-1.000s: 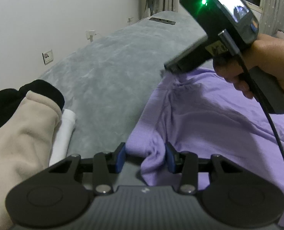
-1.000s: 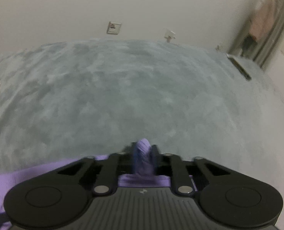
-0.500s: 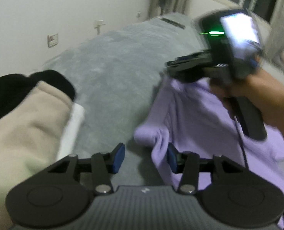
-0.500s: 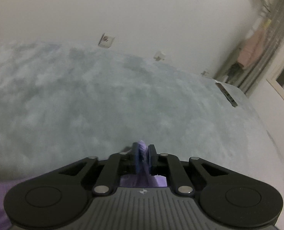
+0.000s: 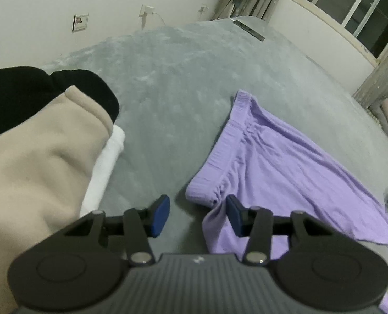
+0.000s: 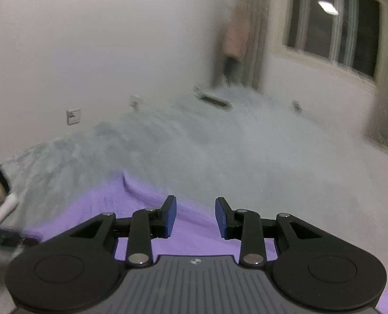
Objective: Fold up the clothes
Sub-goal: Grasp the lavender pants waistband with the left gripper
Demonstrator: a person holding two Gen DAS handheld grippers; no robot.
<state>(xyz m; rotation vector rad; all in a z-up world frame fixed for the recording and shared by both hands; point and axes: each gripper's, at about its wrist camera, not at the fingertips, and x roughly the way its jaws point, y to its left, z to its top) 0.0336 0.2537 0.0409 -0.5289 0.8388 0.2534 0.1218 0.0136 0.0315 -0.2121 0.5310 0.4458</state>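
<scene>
At lower centre of the left wrist view, the left gripper (image 5: pixel 198 216) has its blue pads (image 5: pixel 160 216) moderately spread; nothing is pinched, though the right-hand pad sits just against a fold of the purple garment (image 5: pixel 285 162). That garment lies spread on the grey bed cover (image 5: pixel 173 83) at right of frame, its ribbed waistband toward the middle. A beige garment (image 5: pixel 37 157) over a black one (image 5: pixel 23 89), with a white roll (image 5: pixel 110 157) beside them, fills the left side.

In the right wrist view, the right gripper (image 6: pixel 195 217) hangs above the purple garment (image 6: pixel 94 204), jaws opening, nothing between them.

Compared with one second earlier, the right gripper has let go of the purple fold it pinched, and it and its hand have left the left view; the cloth now lies flatter.

The right view is motion-blurred; the garment's lower right edge is cut off behind the left gripper body.
</scene>
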